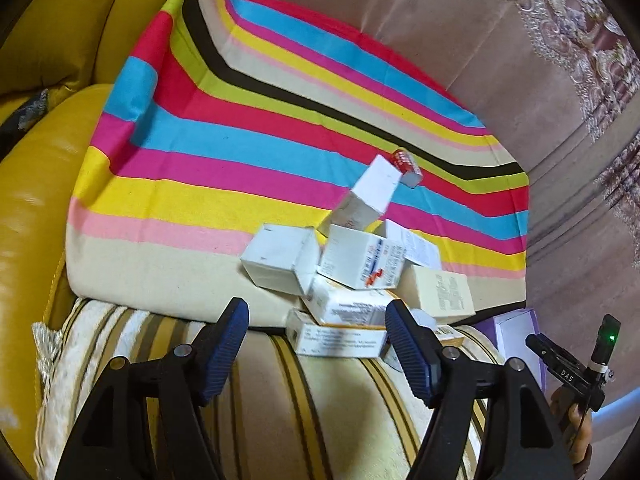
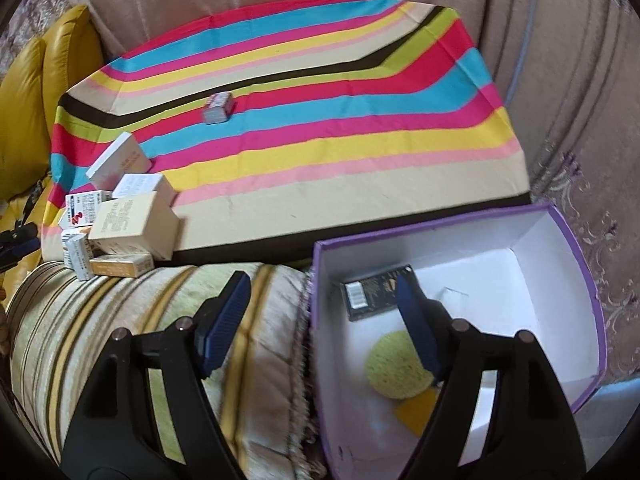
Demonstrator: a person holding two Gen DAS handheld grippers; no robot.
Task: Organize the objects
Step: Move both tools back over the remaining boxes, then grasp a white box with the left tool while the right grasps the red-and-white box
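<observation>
Hovering w/ both spread, empty: left gripper (image 1: 316, 344) facing box pile (image 1: 356, 276) at 12, right gripper (image 2: 324, 320) straddling purple box (image 2: 576, 264) wall, prob the sorting bin.

A striped cloth (image 1: 248, 128) in red, blue, pink, yellow, lime, black and beige bands covers a flat raised surface; its fabric shows fold creases. Behind it hangs a dusty-pink curtain (image 1: 420, 20) in vertical folds, with an ornate embroidered border (image 1: 576, 40) at the right. To the left sits mustard-yellow leather upholstery (image 1: 44, 184), glossy and padded. In front lies a cream cushion (image 2: 120, 320) with gold and brown stripes and a fringed edge. A patterned mauve carpet (image 2: 592, 240) is seen at the right. Lighting is soft and even.
</observation>
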